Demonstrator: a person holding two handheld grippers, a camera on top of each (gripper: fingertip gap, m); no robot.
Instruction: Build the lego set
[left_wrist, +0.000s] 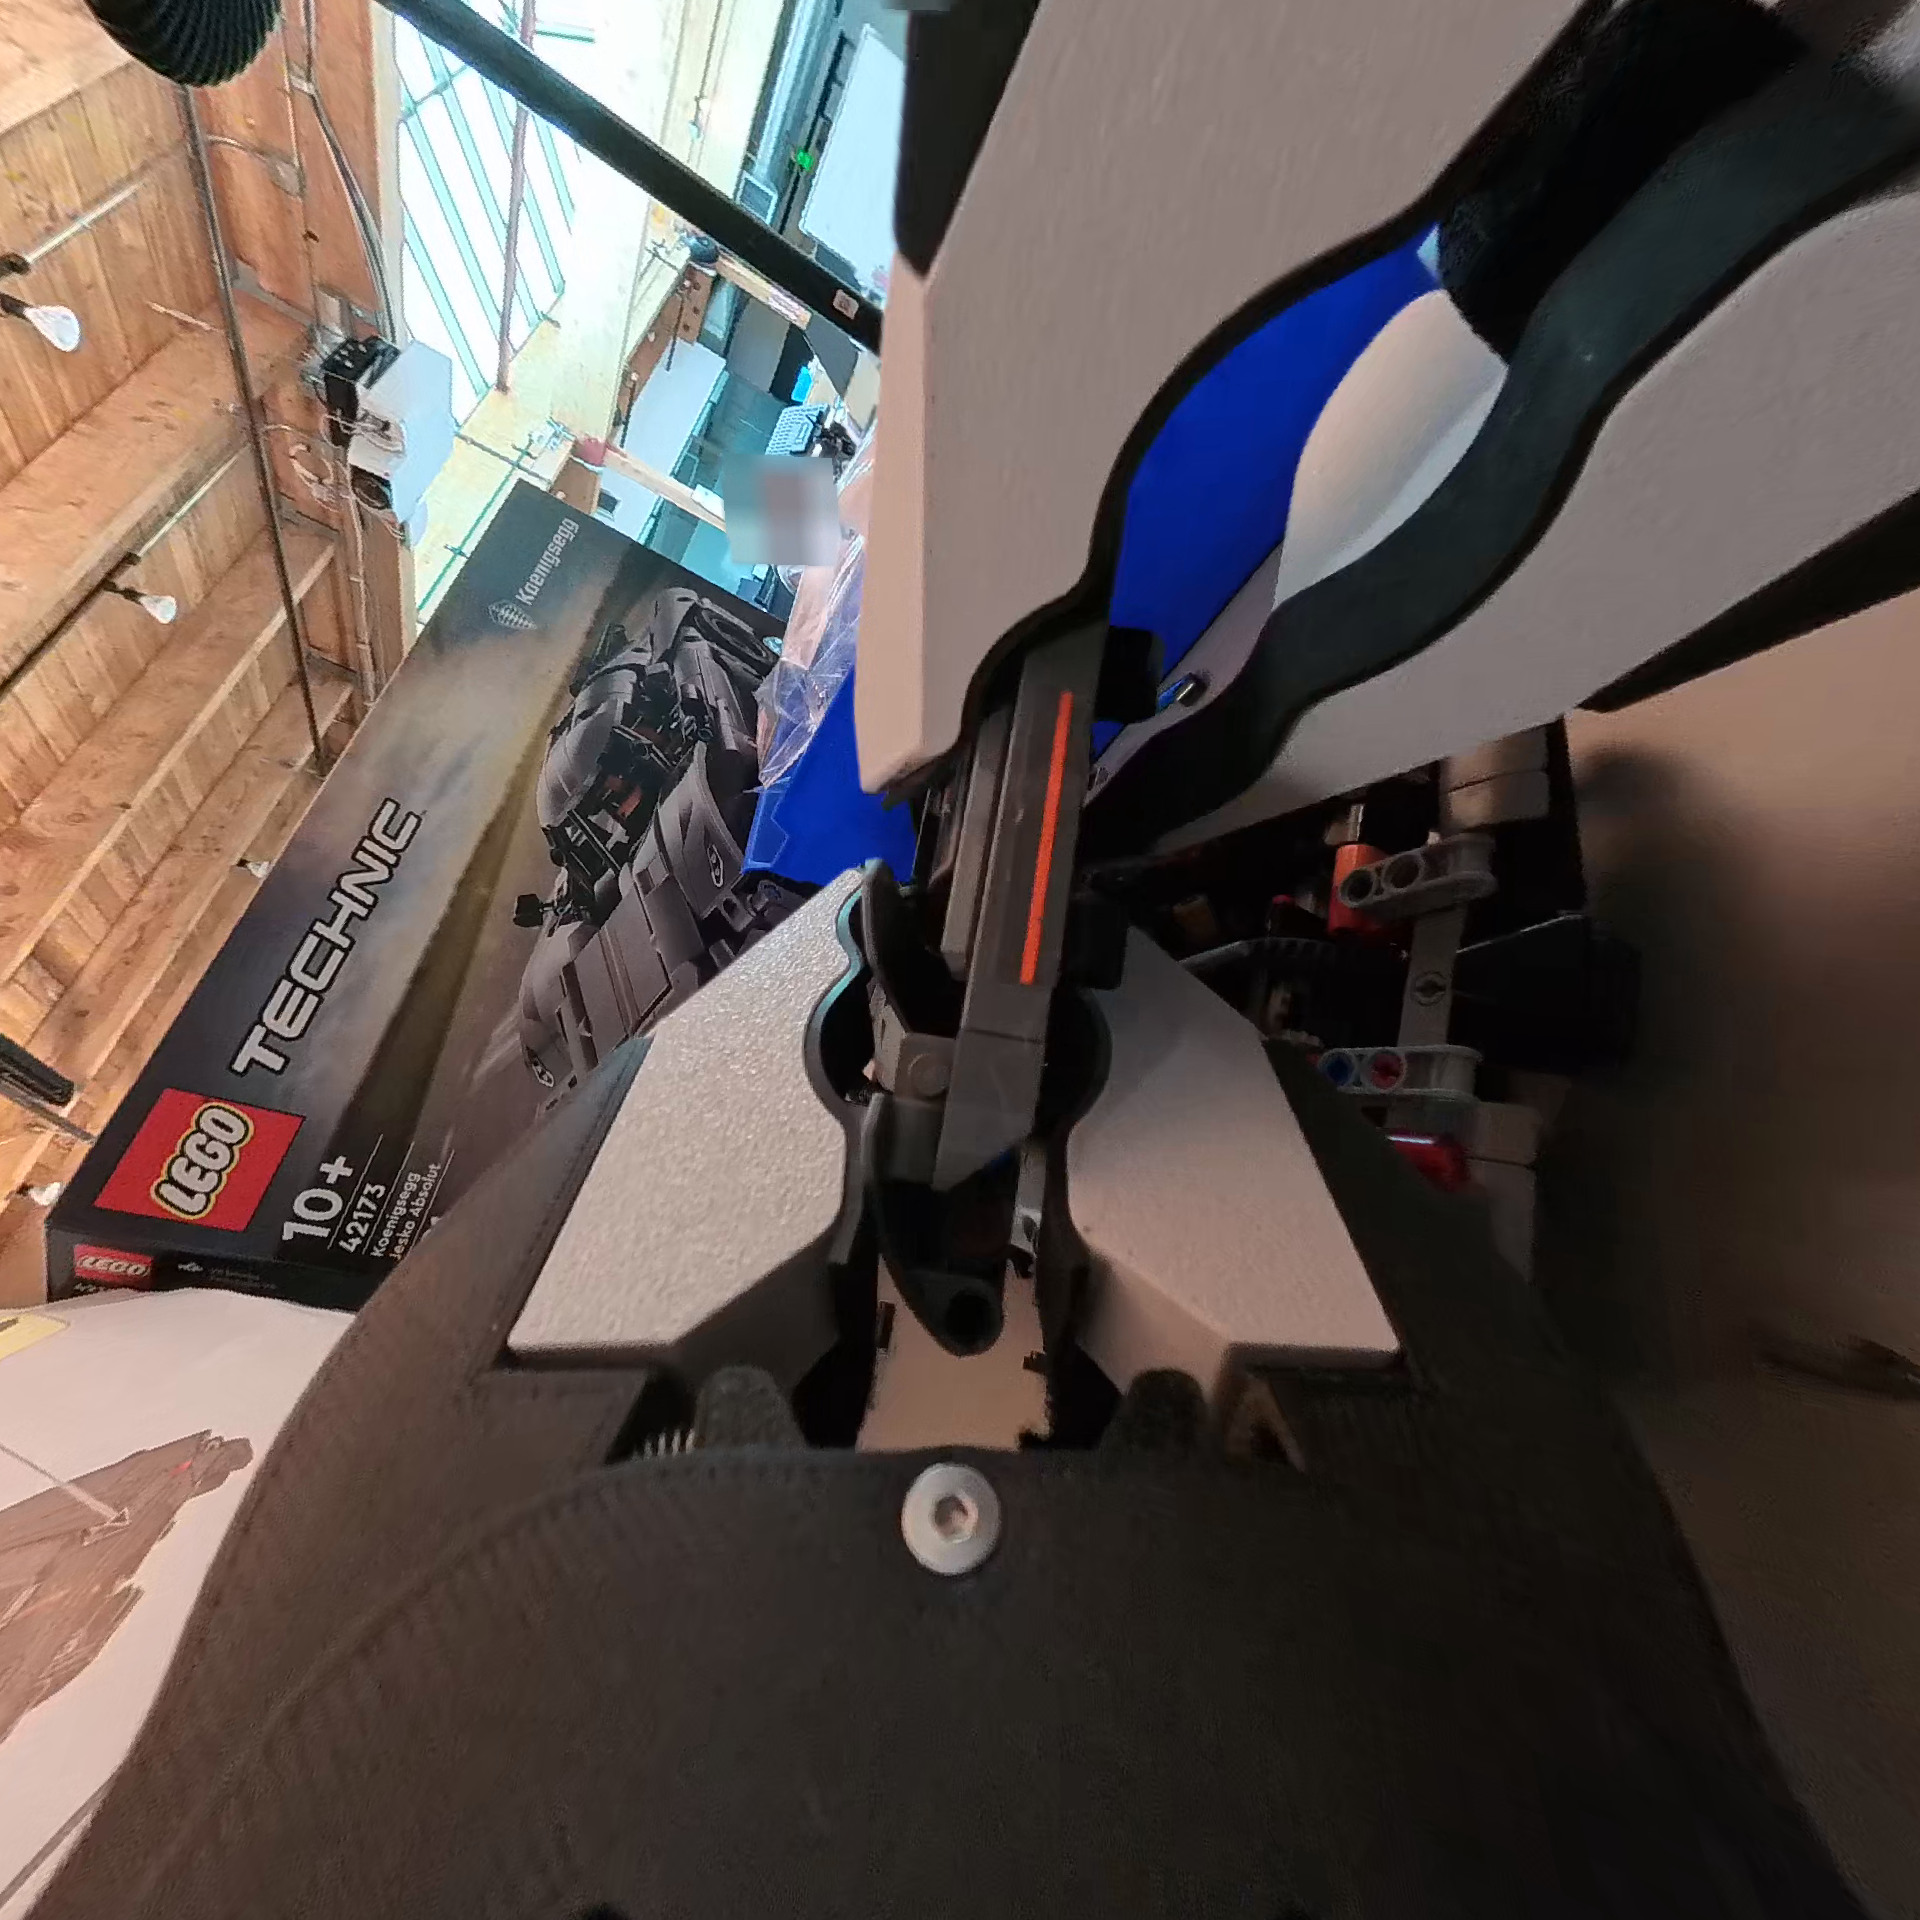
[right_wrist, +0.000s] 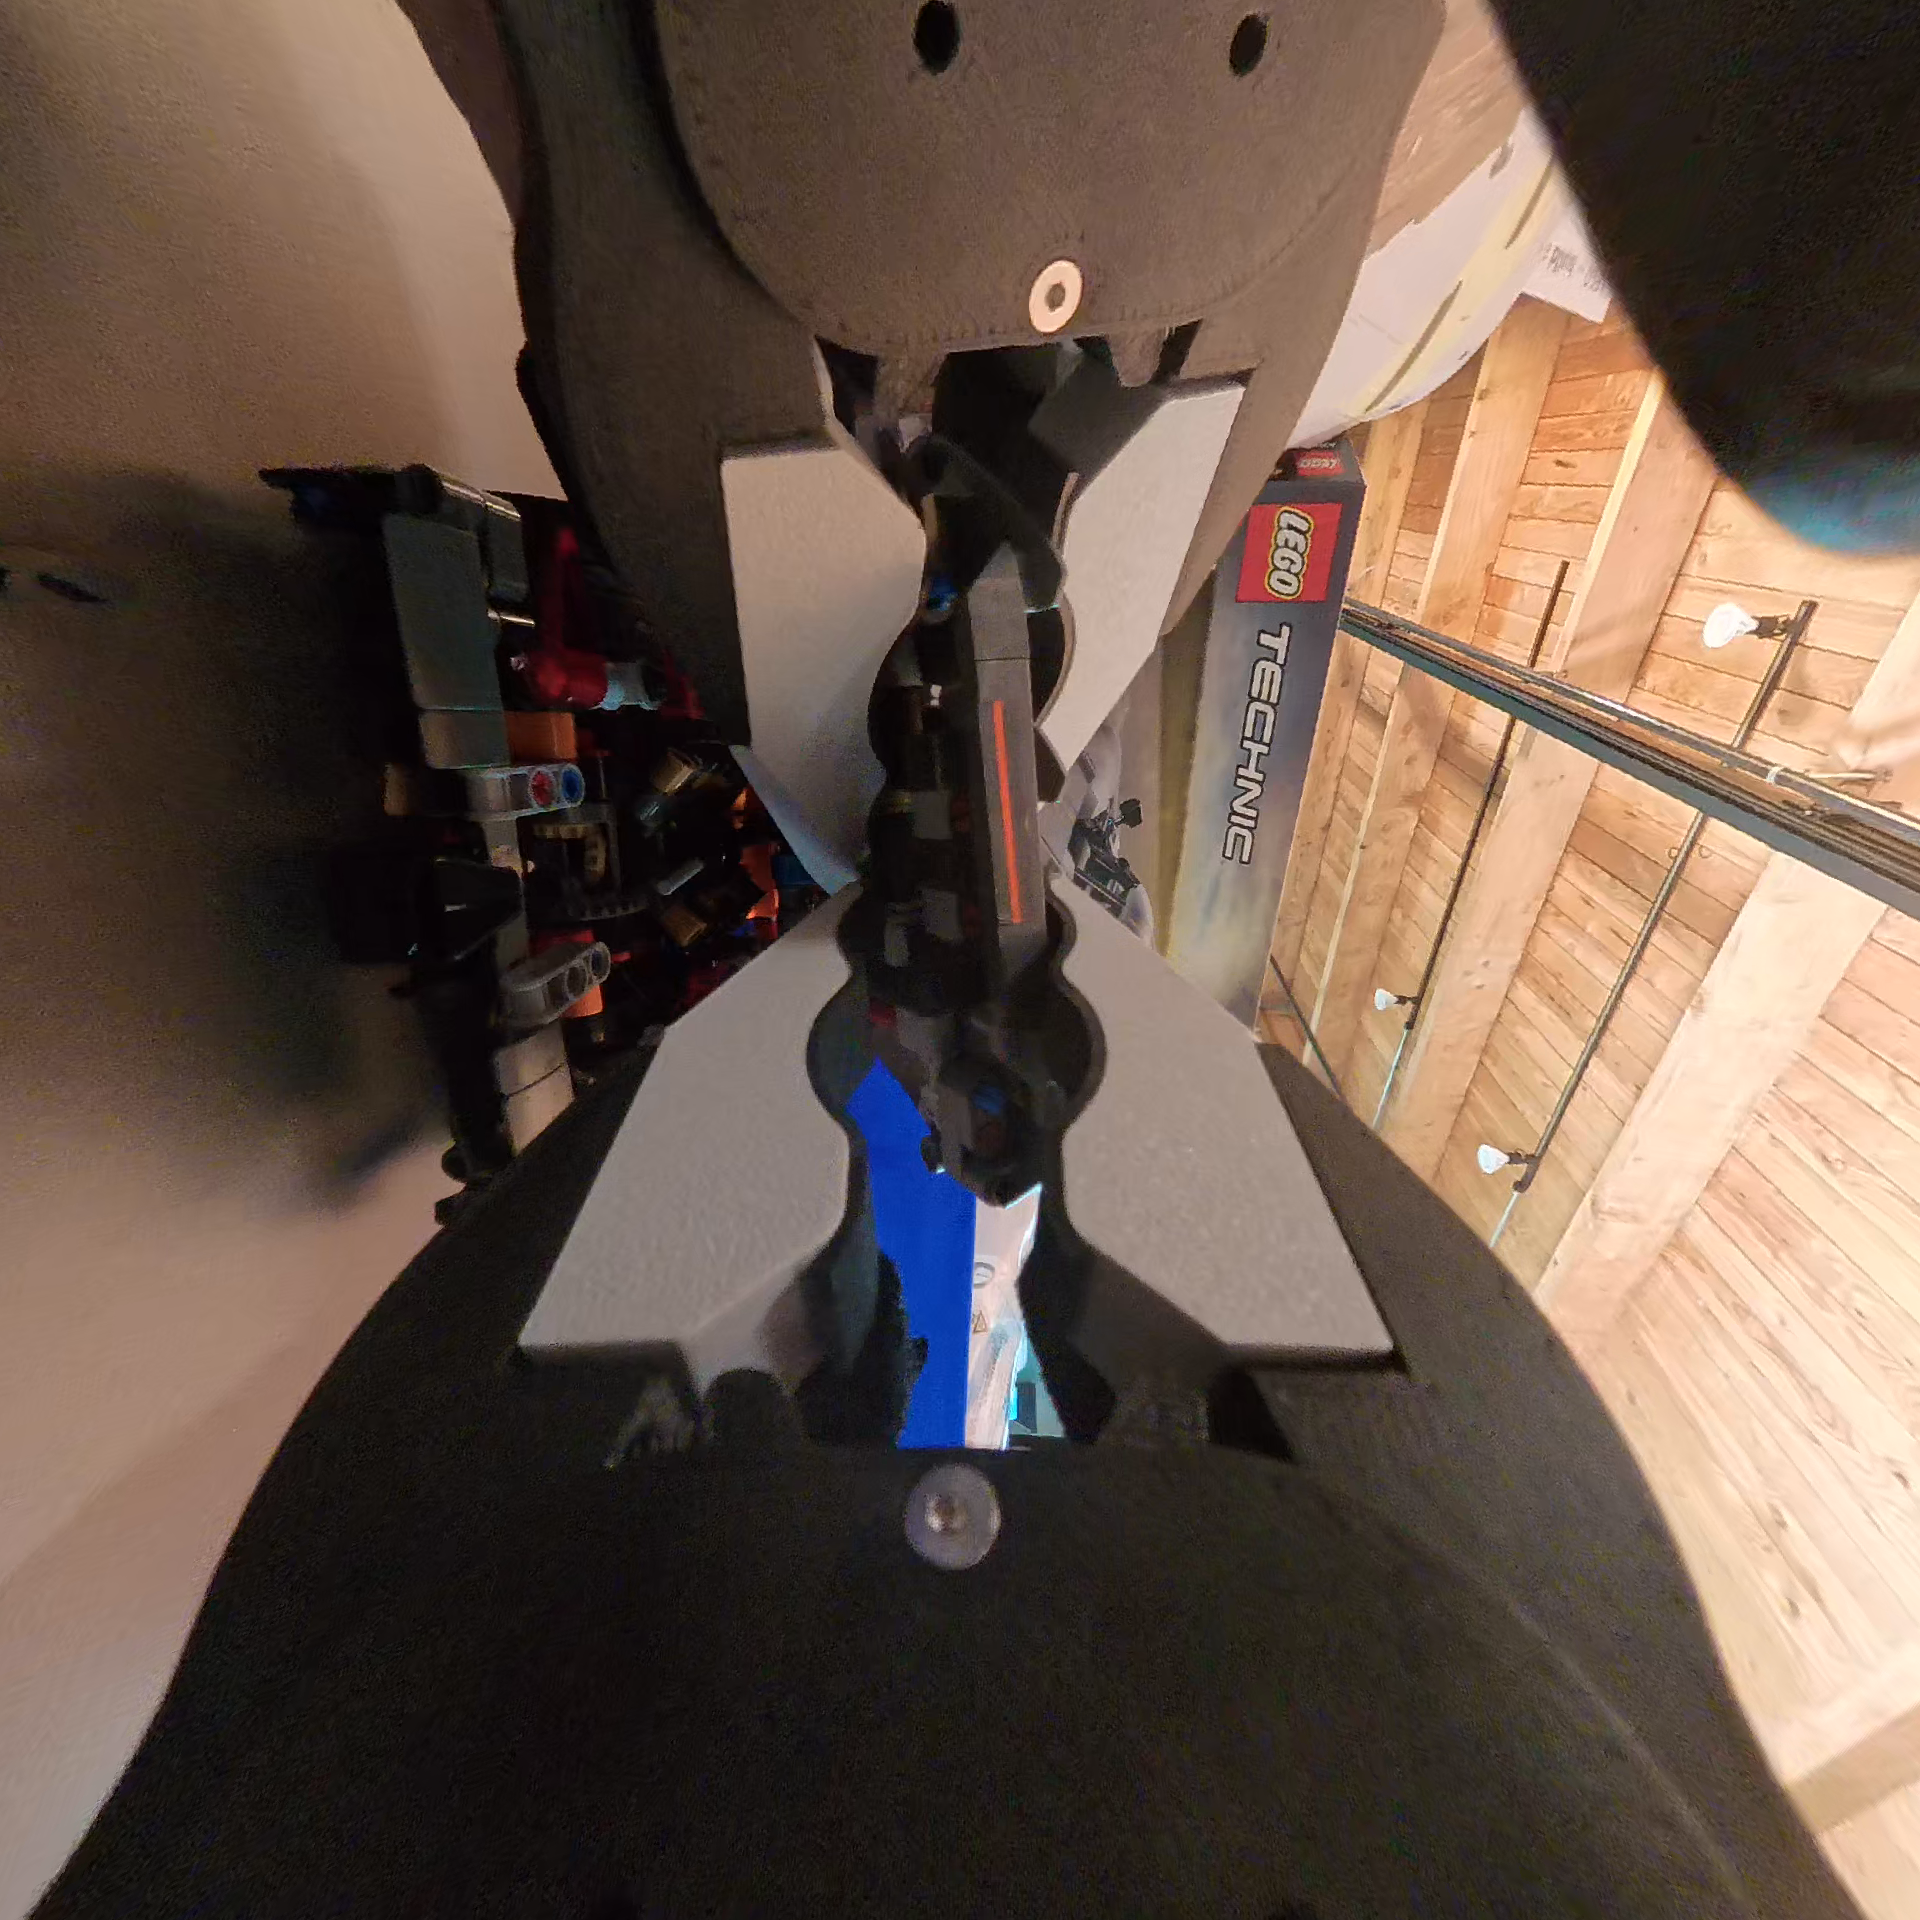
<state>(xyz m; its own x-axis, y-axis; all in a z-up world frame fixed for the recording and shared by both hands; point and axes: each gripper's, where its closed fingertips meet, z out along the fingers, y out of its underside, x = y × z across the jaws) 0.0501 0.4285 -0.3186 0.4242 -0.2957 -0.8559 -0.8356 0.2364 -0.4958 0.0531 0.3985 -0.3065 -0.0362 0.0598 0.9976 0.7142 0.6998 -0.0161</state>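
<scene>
The dark grey panel (left_wrist: 1023, 914) with a thin orange stripe sits between the two grippers, which meet tip to tip and both pinch it. In the left wrist view its lower end, joined to a lighter grey pin piece, is clamped between the left gripper (left_wrist: 961, 1049) fingers, and its upper end runs into the closed fingers of the right gripper (left_wrist: 1049, 717) coming in from above. The right wrist view shows the same from the other side — the panel (right_wrist: 1003, 810) stretches from the right gripper (right_wrist: 951, 997) up into the left gripper (right_wrist: 987, 582), with a strip of small black and grey pieces beside the stripe. Just to one side lies the car chassis (left_wrist: 1423, 956), a dense grey, black, red and orange build with blue and red pin ends showing; in the right wrist view the chassis (right_wrist: 499, 790) lies left of the fingers on a pale table (right_wrist: 156, 1403). Behind the panel a blue bin (left_wrist: 1226, 457) shows through the finger gaps, with clear plastic bags (left_wrist: 816, 665) near it. The set box (left_wrist: 436, 894) stands upright beyond, and a booklet (left_wrist: 94, 1507) lies at the lower left. The grippers' wide pale pads hide most of the panel's edges.
</scene>
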